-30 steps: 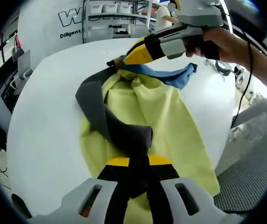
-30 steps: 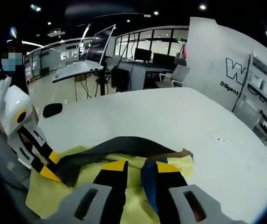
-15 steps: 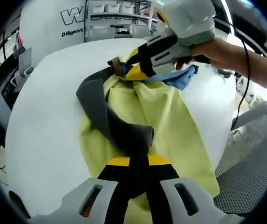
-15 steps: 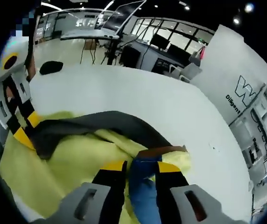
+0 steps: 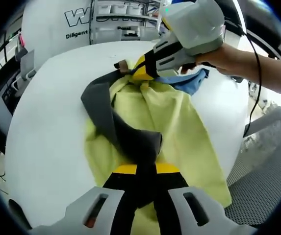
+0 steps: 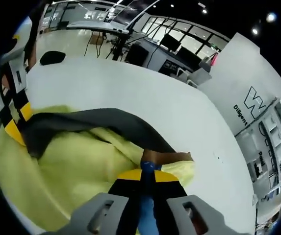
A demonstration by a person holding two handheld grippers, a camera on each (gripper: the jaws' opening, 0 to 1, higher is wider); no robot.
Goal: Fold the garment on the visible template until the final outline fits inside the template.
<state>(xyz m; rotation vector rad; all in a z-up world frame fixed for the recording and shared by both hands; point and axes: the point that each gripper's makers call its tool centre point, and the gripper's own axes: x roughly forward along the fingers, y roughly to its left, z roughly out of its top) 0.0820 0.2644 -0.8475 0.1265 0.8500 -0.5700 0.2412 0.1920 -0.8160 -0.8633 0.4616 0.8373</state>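
Observation:
A yellow garment (image 5: 174, 117) lies crumpled on the white table (image 5: 47, 122), with a grey band (image 5: 101, 107) across it and a blue part (image 5: 189, 83) at its far end. My left gripper (image 5: 145, 171) is shut on the near end of the grey band. The right gripper (image 5: 139, 72), held by a hand (image 5: 228, 54), pinches the far end beside a brown label (image 5: 124, 64). In the right gripper view my right gripper (image 6: 147, 175) is shut on the blue fabric (image 6: 146, 167), next to the brown label (image 6: 167, 157). The grey band (image 6: 106, 125) runs left to the left gripper (image 6: 12, 129).
A grey mesh chair (image 5: 263, 171) stands close to the table's right edge. A white wall with lettering (image 5: 81, 19) and shelves rise beyond the far edge. A small black object (image 6: 52, 57) lies on the table past the garment, with office desks behind it.
The right gripper's jaws have come together on the blue fabric, and it has tipped lower over the garment's far end. The left gripper has kept its hold and place.

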